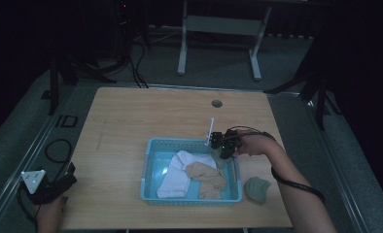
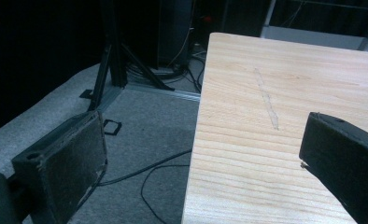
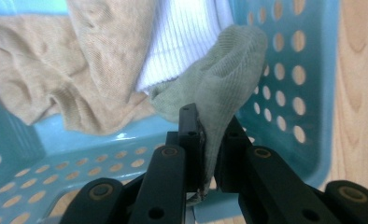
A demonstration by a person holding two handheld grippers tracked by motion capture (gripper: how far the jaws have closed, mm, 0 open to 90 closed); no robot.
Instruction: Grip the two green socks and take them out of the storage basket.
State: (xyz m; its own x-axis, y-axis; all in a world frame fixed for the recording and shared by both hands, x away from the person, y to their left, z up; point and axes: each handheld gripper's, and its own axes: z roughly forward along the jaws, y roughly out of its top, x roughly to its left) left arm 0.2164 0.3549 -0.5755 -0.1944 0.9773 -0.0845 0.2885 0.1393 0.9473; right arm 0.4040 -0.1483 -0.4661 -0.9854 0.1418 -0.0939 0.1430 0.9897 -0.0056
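Right gripper (image 3: 209,140) fingers pinched shut; left gripper (image 2: 196,158) fingers spread, resting low

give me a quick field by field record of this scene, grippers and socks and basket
surface: wooden table
basket: blue perforated basket, near the table's front
in basket: white sock, tan socks
right gripper: jaws shut on the grey-green sock, inside the basket at its far right corner
second green sock: on the table, right of the basket
left gripper: jaws open, nothing between them, at the table's front left edge
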